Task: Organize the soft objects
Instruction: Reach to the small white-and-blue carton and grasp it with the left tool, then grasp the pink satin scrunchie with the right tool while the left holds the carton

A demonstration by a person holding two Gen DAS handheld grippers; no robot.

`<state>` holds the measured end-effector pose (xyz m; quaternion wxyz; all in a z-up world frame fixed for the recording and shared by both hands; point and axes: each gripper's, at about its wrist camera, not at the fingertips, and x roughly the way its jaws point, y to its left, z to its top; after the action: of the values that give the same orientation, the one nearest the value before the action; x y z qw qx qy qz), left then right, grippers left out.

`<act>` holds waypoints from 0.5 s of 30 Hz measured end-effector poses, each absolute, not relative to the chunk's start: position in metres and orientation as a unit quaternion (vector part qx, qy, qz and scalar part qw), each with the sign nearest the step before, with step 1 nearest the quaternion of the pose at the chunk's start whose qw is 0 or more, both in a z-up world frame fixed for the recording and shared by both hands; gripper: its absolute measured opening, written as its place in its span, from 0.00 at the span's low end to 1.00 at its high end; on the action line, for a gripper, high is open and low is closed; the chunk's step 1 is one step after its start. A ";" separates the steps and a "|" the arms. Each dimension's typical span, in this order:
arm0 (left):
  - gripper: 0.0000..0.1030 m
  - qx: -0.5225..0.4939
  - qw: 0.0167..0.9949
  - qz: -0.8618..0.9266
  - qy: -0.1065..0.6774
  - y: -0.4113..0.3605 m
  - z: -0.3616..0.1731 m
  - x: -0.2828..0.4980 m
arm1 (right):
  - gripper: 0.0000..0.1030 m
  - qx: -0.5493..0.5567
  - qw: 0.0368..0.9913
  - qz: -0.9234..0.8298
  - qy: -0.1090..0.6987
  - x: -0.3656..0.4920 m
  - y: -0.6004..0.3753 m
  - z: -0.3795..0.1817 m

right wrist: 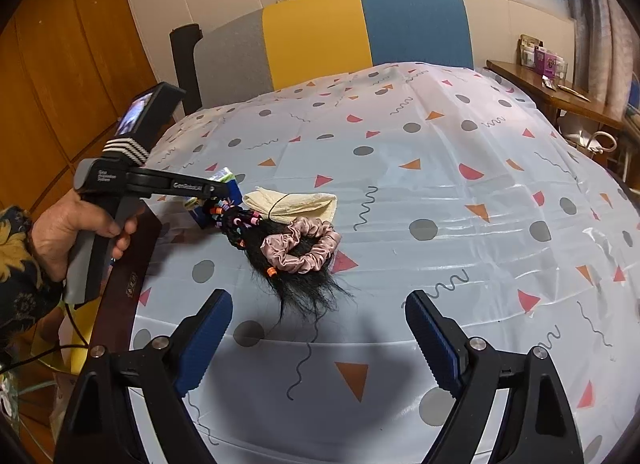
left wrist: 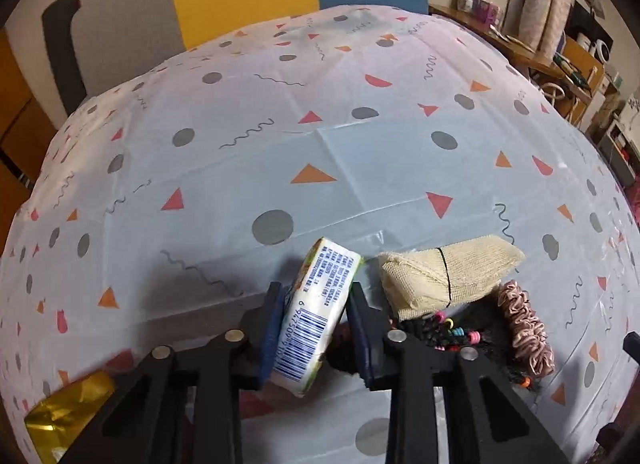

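Just left of the gauze roll (left wrist: 448, 276), left gripper (left wrist: 316, 328) pinches 1 tissue pack (left wrist: 316, 316), long axis forward; right gripper (right wrist: 320, 340) gapes nearer the scrunchie (right wrist: 300, 248).

Pack (left wrist: 316, 312) sits tilted between left tongs (left wrist: 314, 330), above the desk (left wrist: 320, 152). Just right of it: cloth bundle (left wrist: 444, 276), w/ braids (left wrist: 452, 334) in front, touching. Scrunchie (right wrist: 300, 244) lies on the braids' loose end, right of bundle. Right tongs (right wrist: 318, 344) nearer, before the pile, apart from it. Chair (right wrist: 360, 28) behind desk
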<state>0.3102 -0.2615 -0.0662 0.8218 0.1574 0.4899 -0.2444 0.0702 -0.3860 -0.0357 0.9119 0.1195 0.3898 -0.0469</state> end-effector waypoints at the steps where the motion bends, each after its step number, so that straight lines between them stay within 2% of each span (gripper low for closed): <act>1: 0.25 0.149 0.825 -0.245 0.487 -0.257 -0.063 0.306 | 0.86 0.120 0.912 -0.047 0.390 0.070 -0.386 -0.036; 12: 0.23 0.079 0.843 -0.273 0.457 -0.206 -0.014 0.240 | 0.86 0.116 0.906 -0.045 0.405 0.071 -0.380 -0.044; 15: 0.23 0.068 0.848 -0.286 0.441 -0.195 0.005 0.214 | 0.86 0.156 0.897 -0.031 0.412 0.072 -0.386 -0.051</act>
<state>0.2144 -0.1953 0.0051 0.8480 0.0680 0.4408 -0.2862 0.0715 -0.3864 -0.0507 0.8972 0.1563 0.4119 -0.0310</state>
